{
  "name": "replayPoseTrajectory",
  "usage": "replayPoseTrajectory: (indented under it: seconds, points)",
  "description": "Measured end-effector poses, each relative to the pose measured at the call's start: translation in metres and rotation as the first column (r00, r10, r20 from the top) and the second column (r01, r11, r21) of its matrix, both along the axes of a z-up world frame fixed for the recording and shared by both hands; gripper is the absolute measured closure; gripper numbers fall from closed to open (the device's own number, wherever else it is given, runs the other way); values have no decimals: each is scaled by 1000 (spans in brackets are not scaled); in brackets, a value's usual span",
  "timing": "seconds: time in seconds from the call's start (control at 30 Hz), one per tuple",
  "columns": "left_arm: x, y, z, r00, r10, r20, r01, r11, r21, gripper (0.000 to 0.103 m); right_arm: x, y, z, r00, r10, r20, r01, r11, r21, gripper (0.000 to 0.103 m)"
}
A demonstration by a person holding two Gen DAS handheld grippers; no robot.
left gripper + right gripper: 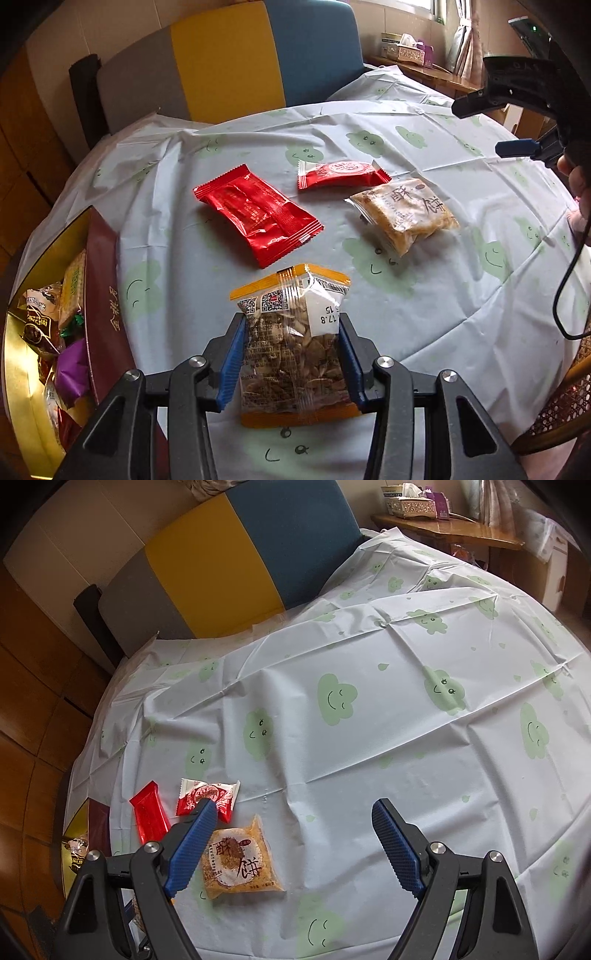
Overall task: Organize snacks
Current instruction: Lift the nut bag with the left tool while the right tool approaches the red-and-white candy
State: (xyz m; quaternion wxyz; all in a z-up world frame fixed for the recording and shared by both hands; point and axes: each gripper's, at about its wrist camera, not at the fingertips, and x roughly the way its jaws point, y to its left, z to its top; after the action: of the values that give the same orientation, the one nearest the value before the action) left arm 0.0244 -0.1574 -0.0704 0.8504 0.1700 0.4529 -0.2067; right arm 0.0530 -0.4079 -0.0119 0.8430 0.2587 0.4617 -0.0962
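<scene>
Now we have the left gripper [291,354] clamped on a clear packet of seeds [291,347], its blue ribbed pads pressing both long edges, while the packet hangs just above the tablecloth [443,302]. The gift box [103,295] with its gold-lined interior sits at our left, already holding mixed wrapped sweets. To do this step well, we judge the packet should travel level over the maroon wall and be let go low, since the crinkly film is slippery and the loose seeds shift inside. Our right gripper [293,843] hangs with jaws wide apart and nothing between them, just above the flaky pastry packet [240,856], a soft, crumbly square. Nearby lie a long glossy red foil sachet [258,216] and a small red-and-white wrapped cake [341,173], both with crimped ends.
</scene>
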Motion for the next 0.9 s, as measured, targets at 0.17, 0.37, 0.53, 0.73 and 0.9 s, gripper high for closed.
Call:
replayPoseTrajectory:
  seconds: [0.17, 0.37, 0.53, 0.73, 0.9]
  points:
    - [2, -1, -9, 1000, 2, -3, -2, 1000, -2, 54, 1, 2, 1, 1000, 10, 5, -10, 1000, -1, 17]
    - [-2, -2, -17, 1000, -5, 18, 5, 1000, 2, 47, 1, 2, 1, 1000, 10, 3, -10, 1000, -5, 17]
    - [-7, -1, -20, 998, 16, 61, -15, 1000, -11, 45, 3, 4, 0, 1000, 14, -8, -15, 1000, -22, 17]
    - [-10, 0, -21, 996, 12, 86, -10, 1000, -21, 45, 4, 5, -4, 1000, 17, -27, -18, 999, -41, 17]
    - [-12, 0, -22, 995, 9, 103, -6, 1000, -22, 45, 3, 4, -6, 999, 12, -38, -14, 999, -51, 17]
